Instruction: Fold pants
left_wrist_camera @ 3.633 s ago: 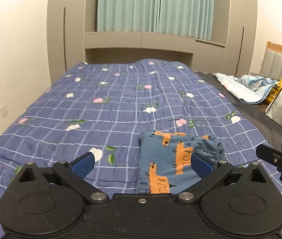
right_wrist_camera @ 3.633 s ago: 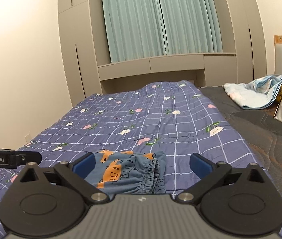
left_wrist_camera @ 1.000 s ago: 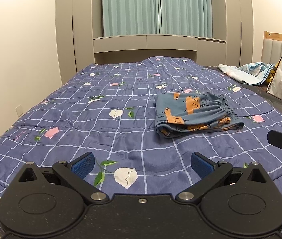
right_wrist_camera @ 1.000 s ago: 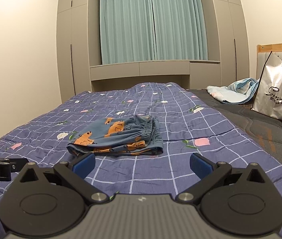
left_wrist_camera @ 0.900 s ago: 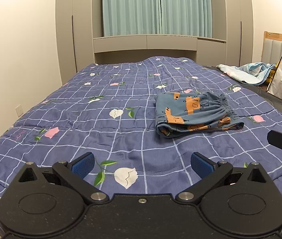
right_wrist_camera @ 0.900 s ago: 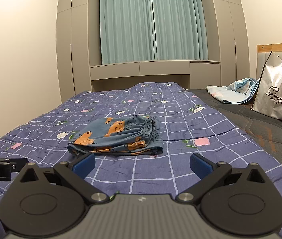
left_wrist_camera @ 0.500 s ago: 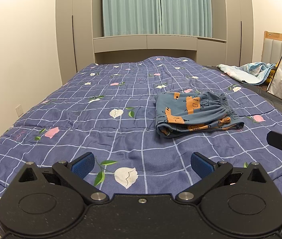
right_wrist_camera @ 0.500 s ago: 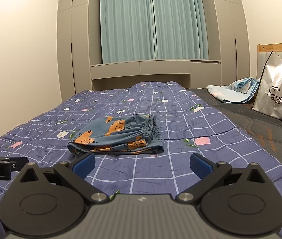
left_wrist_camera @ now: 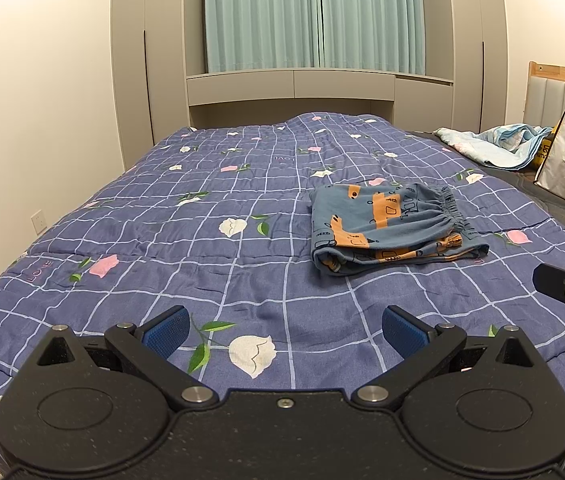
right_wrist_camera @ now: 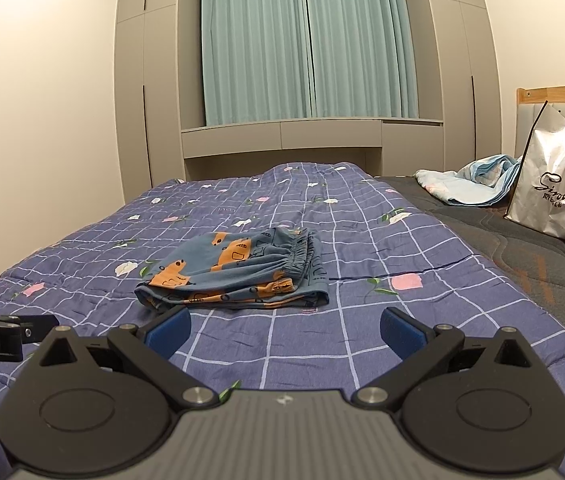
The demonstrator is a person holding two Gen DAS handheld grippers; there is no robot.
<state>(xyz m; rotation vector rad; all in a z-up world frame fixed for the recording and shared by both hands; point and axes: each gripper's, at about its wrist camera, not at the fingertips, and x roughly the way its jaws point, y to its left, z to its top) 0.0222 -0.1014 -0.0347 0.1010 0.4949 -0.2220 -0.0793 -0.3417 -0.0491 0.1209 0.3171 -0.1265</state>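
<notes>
The blue pants [left_wrist_camera: 390,226] with orange print lie folded in a compact stack on the purple checked quilt [left_wrist_camera: 202,240], elastic waistband to the right. They also show in the right wrist view [right_wrist_camera: 238,276]. My left gripper [left_wrist_camera: 284,326] is open and empty, held back over the near edge of the bed, well short and left of the pants. My right gripper [right_wrist_camera: 284,326] is open and empty, just in front of the pants. Each gripper's tip shows at the edge of the other's view.
A white shopping bag [right_wrist_camera: 558,196] and a crumpled light blue blanket [right_wrist_camera: 470,182] sit on the dark mattress at the right. Grey wardrobes and teal curtains [left_wrist_camera: 314,16] stand beyond the bed. A wall runs along the left.
Since 3.6 s ago both grippers have drawn back from the pants toward the near edge of the bed. Over the last second nothing has visibly moved.
</notes>
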